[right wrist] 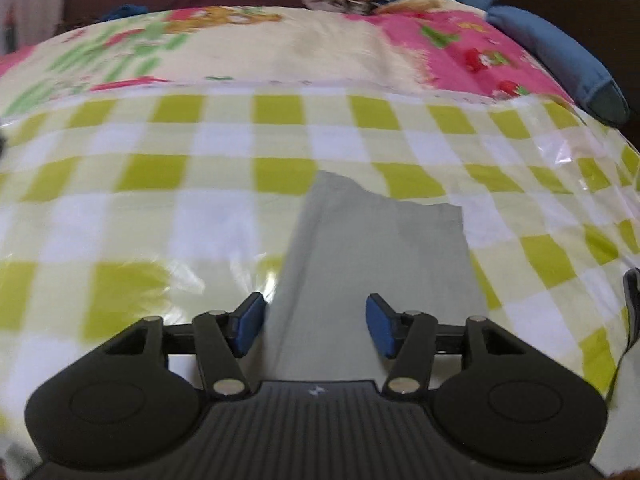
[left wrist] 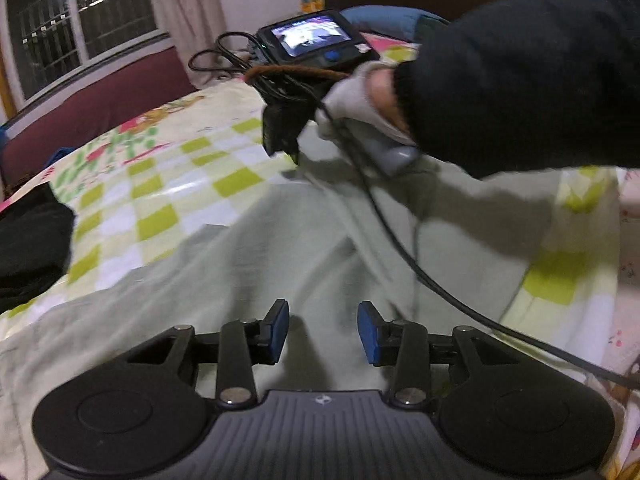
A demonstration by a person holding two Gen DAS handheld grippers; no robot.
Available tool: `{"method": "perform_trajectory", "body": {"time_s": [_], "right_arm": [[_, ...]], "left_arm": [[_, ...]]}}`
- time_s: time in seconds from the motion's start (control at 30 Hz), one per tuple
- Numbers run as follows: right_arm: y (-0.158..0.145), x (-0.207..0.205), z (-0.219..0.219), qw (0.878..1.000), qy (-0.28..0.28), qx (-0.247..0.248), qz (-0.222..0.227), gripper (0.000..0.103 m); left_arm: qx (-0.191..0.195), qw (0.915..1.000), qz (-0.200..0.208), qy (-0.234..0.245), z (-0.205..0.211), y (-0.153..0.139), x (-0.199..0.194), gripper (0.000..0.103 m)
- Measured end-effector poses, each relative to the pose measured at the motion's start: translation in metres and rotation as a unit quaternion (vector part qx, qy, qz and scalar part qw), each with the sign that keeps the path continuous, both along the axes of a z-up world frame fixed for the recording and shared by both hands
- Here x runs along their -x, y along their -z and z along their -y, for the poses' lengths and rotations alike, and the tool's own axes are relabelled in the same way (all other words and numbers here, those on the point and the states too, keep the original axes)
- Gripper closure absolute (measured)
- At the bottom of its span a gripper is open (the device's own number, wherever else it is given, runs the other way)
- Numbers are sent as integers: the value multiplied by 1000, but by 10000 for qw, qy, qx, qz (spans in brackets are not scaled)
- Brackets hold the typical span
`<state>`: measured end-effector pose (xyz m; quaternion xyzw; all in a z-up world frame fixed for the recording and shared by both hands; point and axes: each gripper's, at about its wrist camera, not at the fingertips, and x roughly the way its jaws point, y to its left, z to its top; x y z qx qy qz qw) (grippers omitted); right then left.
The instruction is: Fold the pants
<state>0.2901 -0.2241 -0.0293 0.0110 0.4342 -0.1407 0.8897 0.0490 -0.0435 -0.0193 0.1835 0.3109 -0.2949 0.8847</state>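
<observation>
Here the bed (left wrist: pixel 168 184) fills both views, covered by a sheet checked in lime green and white with a pink cartoon print toward its far end. On it lie the pants (left wrist: pixel 280 248), pale grey-green. In the left wrist view they spread wide and creased beneath the camera, reaching up toward the far right. In the right wrist view one narrow end of them (right wrist: pixel 380 248) lies flat on the checks with a straight-cut edge at its far side. A dark heap of cloth (left wrist: pixel 32 248) sits at the left edge of the bed, apart from the pants. A person's black sleeve (left wrist: pixel 520 76) crosses the upper right of the left wrist view; the gloved hand (left wrist: pixel 360 96) holds the handle of the right hand-held gripper (left wrist: pixel 280 136), which points down just above the pants, blurred. A black cable (left wrist: pixel 400 240) trails from it over the fabric. Behind it a small screen device (left wrist: pixel 316 40) rests on the bed. The left hand-held gripper (left wrist: pixel 323 332) hangs released over the pants, blue pads (left wrist: pixel 370 332) apart, nothing between them. The right hand-held gripper also stands released, pads (right wrist: pixel 382 332) apart above the pants' end, not pressing it.
</observation>
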Motion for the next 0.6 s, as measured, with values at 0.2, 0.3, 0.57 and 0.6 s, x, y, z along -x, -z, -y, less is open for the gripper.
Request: {"method": "perform_trajectory", "body": {"time_s": [0.2,0.3,0.57,0.6], "right_arm": [[-20,24,60,9936,204,-1092,226,101],[-48,63,94,9839,252,-1637,663,101],[-83,213,188,9488,945,-2508,1673,101],[-76,226,196,9477,1071,-2520,1638,100]], "left_arm": [[-145,9998,7,124,14,6,1,51],[-143,9999,12,79,20,3,-1,51],[-259,9990,121,346,58,-1,9,51],[-297,9987,130,401,64,0,11,51]]}}
